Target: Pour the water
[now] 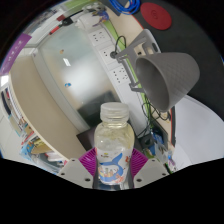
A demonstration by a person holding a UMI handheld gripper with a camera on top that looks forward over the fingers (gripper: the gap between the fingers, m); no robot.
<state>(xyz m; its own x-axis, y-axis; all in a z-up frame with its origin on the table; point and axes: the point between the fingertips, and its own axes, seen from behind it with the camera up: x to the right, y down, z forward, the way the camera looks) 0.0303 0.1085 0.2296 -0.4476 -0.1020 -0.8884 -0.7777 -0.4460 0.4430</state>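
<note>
purple-padded tool (113, 172) pinching a clear bottle (114, 135), label unreadable; grey cup (166, 75) beyond

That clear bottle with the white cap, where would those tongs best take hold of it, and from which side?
Probably around the middle of the body. The bottle stands upright between the fingers of the tongs, its labelled, straight-sided body level with the purple pads. Coming in level from the front, as here, puts a pad on each flank. The white cap and neck look narrower, so offer less grip. The grey cup lies beyond.
</note>
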